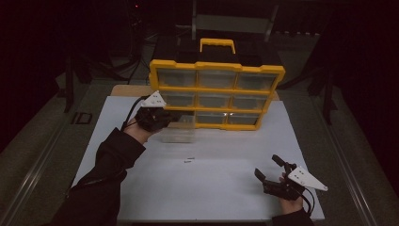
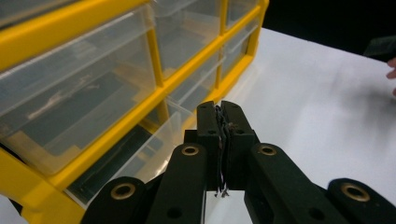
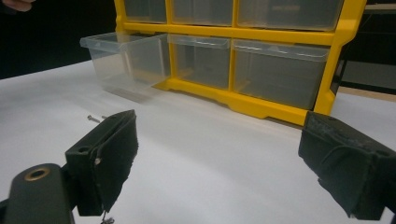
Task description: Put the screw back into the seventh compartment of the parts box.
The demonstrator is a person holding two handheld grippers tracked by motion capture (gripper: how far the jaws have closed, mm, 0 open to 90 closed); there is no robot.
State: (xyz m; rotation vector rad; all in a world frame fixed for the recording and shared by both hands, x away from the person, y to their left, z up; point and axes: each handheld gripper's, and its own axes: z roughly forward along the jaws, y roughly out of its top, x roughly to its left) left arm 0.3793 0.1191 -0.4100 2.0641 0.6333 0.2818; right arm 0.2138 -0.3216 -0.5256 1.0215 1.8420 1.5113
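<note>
Left tool [image 1: 162, 117] pressed together above pulled-out clear plastic drawer [image 1: 178, 128] of yellow organizer [image 1: 216, 89] (likely dropping something); right tool [image 1: 275, 175] spread, idle on white table [image 1: 226, 155]

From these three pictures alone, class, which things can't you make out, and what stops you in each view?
- Small item on the table, high view: too small and dim to tell screw from nail.
- Contents of the pulled-out clear drawer, right gripper view: nothing distinct shows through its hazy walls.
- Whether the left gripper pinches anything, left gripper view: the jaws meet, with only frayed padding between.
</note>
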